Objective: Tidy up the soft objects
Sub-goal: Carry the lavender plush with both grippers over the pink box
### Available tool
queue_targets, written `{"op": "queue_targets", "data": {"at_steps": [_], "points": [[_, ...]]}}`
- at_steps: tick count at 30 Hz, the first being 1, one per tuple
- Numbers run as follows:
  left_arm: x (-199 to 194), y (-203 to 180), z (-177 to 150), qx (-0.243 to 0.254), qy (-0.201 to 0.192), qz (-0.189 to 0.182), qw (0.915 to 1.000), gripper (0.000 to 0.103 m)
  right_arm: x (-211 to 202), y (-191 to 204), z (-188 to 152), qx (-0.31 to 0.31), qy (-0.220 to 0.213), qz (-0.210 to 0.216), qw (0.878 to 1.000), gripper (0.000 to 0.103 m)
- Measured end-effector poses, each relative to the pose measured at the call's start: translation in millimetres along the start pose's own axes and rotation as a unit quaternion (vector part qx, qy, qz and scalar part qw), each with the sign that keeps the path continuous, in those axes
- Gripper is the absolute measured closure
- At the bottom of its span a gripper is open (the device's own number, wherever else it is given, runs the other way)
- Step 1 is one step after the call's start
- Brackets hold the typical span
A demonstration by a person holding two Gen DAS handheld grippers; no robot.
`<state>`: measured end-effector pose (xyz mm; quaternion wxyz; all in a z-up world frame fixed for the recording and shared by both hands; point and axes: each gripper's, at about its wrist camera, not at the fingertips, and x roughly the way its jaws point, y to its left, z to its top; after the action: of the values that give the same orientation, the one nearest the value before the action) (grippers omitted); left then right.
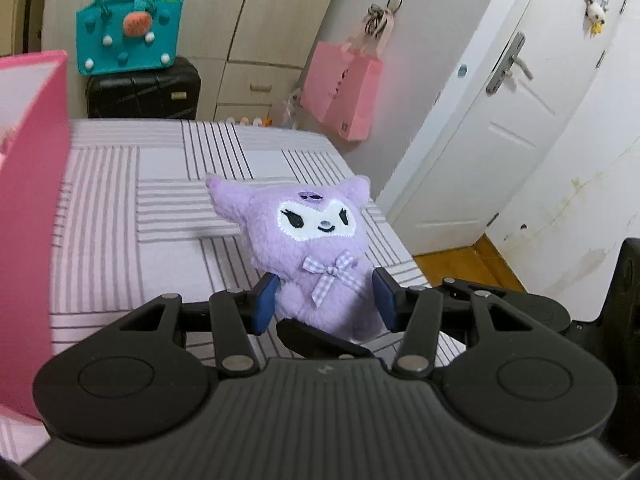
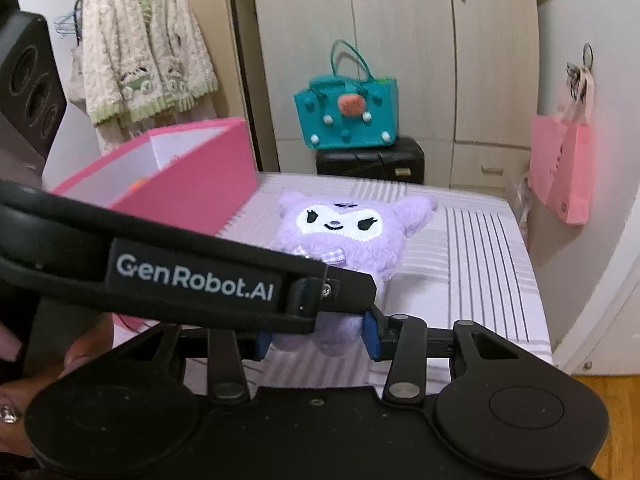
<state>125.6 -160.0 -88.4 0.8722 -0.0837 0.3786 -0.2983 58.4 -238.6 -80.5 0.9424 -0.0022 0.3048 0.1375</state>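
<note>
Spreading under everything is the striped bed [image 1: 160, 240], with an open pink box [image 1: 28, 200] standing on its left part. The purple plush toy [image 1: 316, 240] is upright and facing both cameras, near the box on its right side; whether its base rests on the sheet or hangs just above it cannot be told.

It looks light, furry and easily squashed, so it should not slip or break. The plump lower body under the checked bow [image 1: 332, 276] is probably the best place to take it, since the ears would only flop.

The left gripper [image 1: 324, 300] reaches in level and from the front, its blue pads [image 1: 264, 304] pressed against either side of the toy's belly, gripping it. The right gripper [image 2: 316, 340] sits lower and points the same way, its pads flanking the toy's bottom. The left tool crosses its view, so whether it truly squeezes cannot be told.
</note>
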Motion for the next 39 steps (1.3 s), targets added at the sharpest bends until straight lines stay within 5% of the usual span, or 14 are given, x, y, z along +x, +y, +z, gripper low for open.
{"op": "queue_targets", "data": {"at_steps": [10, 21, 28, 39], "points": [[-70.6, 19.7, 8.2, -0.010, -0.047, 0.013, 0.9988, 0.054, -13.4, 45.5, 30.0, -0.026, -0.031, 0.066, 0.997, 0.054], [-156.0, 68.1, 26.6, -0.032, -0.107, 0.074, 0.9910, 0.054, 6.0, 108.6, 88.9, -0.073, -0.015, 0.167, 0.983, 0.054], [-176.7, 114.6, 49.9, -0.056, -0.077, 0.080, 0.9922, 0.054, 40.3, 139.7, 111.6, -0.090, 0.033, 0.193, 0.976, 0.054], [-149.2, 185.1, 43.0, -0.147, 0.000, 0.079, 0.9860, 0.054, 93.6, 165.4, 104.2, -0.132, 0.115, 0.197, 0.965, 0.054]]}}
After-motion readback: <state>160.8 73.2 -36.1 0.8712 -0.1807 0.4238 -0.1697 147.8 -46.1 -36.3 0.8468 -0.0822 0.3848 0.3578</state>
